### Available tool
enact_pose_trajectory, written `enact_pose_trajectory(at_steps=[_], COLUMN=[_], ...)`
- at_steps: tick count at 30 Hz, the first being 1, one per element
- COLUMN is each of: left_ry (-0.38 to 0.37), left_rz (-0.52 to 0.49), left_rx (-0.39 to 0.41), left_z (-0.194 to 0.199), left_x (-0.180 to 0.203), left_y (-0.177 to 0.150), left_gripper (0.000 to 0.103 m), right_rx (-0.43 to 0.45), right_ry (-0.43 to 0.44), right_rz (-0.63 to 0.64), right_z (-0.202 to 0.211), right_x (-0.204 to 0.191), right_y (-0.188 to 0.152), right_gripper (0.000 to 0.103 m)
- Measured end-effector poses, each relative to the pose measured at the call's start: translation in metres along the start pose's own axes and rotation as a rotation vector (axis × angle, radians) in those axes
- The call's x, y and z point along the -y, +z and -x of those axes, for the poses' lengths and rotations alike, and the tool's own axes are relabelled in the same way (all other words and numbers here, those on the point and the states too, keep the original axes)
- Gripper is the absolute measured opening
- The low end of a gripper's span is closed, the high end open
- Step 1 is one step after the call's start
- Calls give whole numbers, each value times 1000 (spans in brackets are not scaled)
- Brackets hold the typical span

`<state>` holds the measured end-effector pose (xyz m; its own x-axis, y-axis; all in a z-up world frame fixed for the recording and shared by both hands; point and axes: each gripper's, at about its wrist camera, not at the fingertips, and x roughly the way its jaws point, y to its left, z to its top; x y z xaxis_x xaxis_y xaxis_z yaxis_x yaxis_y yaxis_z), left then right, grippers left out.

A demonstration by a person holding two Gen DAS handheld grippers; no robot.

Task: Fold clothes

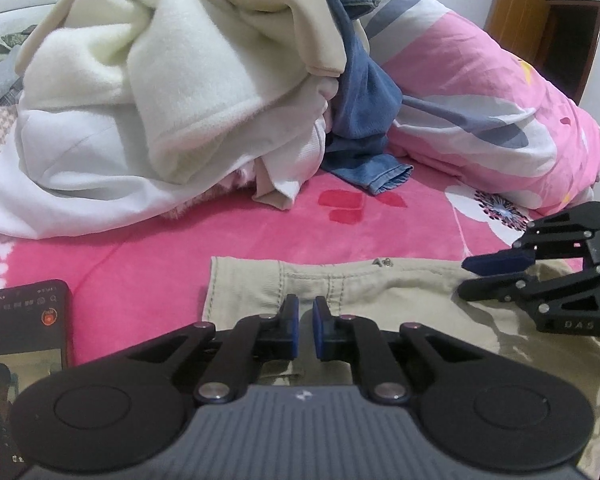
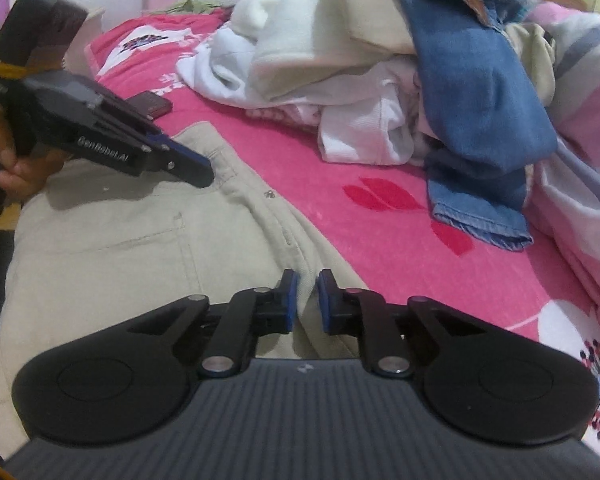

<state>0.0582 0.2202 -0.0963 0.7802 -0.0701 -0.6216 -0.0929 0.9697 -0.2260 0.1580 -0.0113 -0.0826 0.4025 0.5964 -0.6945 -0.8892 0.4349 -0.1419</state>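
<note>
Here a bed (image 1: pixel 140 264) is covered by a pink flowered blanket, with a heap of cream and white clothes (image 1: pixel 148 92) and blue jeans (image 1: pixel 364 120) piled behind, a phone (image 1: pixel 24 320) at the left and a wooden door (image 1: pixel 548 36) beyond. Beige trousers (image 2: pixel 112 248) are spread flat in front. The left gripper (image 1: pixel 306 320) is nearly shut at their waistband, cloth seen in the narrow gap; a firm pinch cannot be told. The right gripper (image 2: pixel 308 300), jaws slightly wider, is set over the trousers' edge.

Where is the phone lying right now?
In the left wrist view the phone lies on the pink blanket at the left edge, left of the beige trousers.
</note>
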Motion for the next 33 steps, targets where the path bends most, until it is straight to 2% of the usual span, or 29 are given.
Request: enact_pose_trajectory(at_steps=[1, 4, 8, 11, 14, 18, 19, 22, 26, 33], left_ry=[-2, -6, -13, -18, -21, -19, -18, -14, -9, -4], left_rz=[2, 6, 11, 18, 19, 19, 19, 16, 10, 3], left_rx=[1, 3, 7, 8, 7, 6, 6, 5, 6, 9], left_z=[-1, -2, -3, -3, -3, -3, -3, -3, -4, -4], left_x=[0, -2, -3, -4, -5, -4, -4, -3, -2, -1], left_y=[0, -2, -3, -4, -4, -4, -4, -4, -4, -4], left_gripper=[9, 9, 9, 8, 8, 8, 8, 8, 8, 8], right_rx=[-13, -54, -115, -149, -159, -79, -82, -114, -150, -119], right_ry=[7, 30, 56, 118, 176, 197, 192, 173, 184, 217], right_rz=[-13, -58, -144, -184, -227, -377, -384, -381, -354, -249], right_z=[0, -2, 1, 15, 34, 58, 59, 55, 43, 31], right_x=[3, 12, 27, 41, 58, 96, 100, 109, 107, 87], right_y=[0, -2, -7, -12, -18, -22, -24, -31, -39, -28], right_gripper=[22, 25, 41, 44, 44, 44, 43, 42, 33, 31])
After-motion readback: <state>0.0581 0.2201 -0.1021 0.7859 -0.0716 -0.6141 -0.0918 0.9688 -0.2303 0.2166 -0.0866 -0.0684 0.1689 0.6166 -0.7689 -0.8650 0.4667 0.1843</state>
